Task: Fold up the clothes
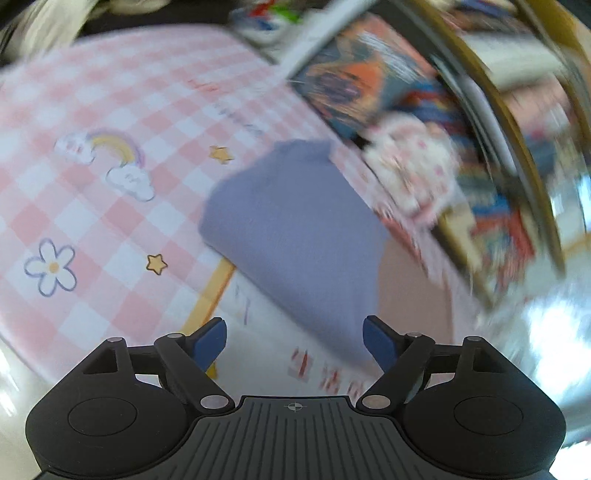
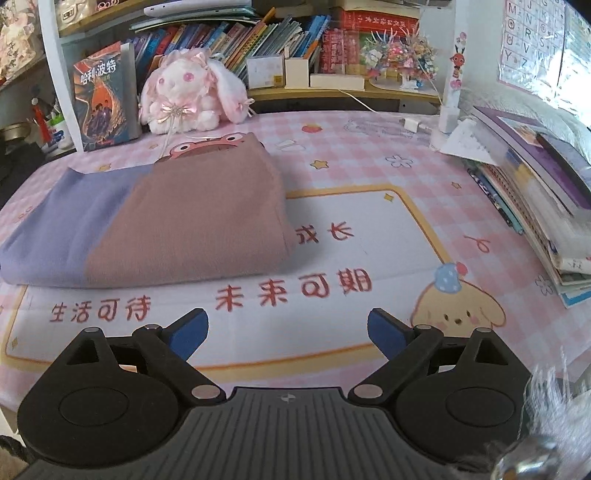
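A folded garment [image 2: 192, 221], dusty pink with a purple part [image 2: 70, 221] and a cartoon frog face at its far end, lies flat on the pink checked desk mat [image 2: 369, 173]. My right gripper [image 2: 288, 332] is open over the mat's printed middle, in front and to the right of the garment, with nothing between its fingers. The left wrist view is blurred and tilted. It shows the garment's purple part [image 1: 295, 229] close ahead. My left gripper [image 1: 295, 343] is open just short of the fabric's near edge, which runs down towards its right finger [image 1: 376, 343].
A pink plush rabbit [image 2: 184, 96] and an upright book [image 2: 103, 99] stand behind the garment. Shelves of books [image 2: 258, 33] line the back. A stack of books [image 2: 535, 192] lies at the mat's right edge. A charger and cable [image 2: 413, 123] lie at the far right.
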Available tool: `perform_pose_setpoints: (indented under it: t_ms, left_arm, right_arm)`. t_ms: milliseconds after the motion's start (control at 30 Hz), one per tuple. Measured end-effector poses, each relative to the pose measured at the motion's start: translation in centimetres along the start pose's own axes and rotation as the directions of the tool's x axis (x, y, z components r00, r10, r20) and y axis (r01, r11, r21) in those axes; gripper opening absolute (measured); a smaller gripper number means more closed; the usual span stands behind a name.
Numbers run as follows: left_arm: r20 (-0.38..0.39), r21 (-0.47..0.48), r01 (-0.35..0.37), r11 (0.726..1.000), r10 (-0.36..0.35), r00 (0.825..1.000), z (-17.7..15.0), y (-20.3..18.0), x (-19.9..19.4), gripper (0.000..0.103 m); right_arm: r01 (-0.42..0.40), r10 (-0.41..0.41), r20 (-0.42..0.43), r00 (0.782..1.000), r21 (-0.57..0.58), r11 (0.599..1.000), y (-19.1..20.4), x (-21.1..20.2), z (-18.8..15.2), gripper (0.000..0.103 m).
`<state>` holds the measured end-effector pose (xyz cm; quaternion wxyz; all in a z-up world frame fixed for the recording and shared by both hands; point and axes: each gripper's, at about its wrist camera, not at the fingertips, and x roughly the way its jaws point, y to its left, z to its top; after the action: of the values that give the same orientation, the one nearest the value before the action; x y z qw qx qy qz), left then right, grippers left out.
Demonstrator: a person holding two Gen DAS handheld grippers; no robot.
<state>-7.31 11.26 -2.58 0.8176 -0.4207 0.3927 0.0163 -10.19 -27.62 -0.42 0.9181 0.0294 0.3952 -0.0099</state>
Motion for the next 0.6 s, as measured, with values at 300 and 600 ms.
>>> perform_pose_setpoints:
  t_ms: [300, 600]
  left_arm:
    - [-0.009, -0.318, 0.067, 0.946, -0.073, 0.997, 3.6, 3.5, 4.6, 0.073]
    - [-0.002, -0.425, 0.031, 0.905, -0.035, 0.999, 6.5, 4.2, 7.7, 0.032]
  right_arm:
    - [0.071, -0.071, 0.008, 0.997, -0.001, 0.997, 1.4, 1.3, 2.0, 0.093]
    - [0.142, -0.142, -0.008, 0.99, 0.035, 0.989, 1.9, 3.0, 3.5, 0.093]
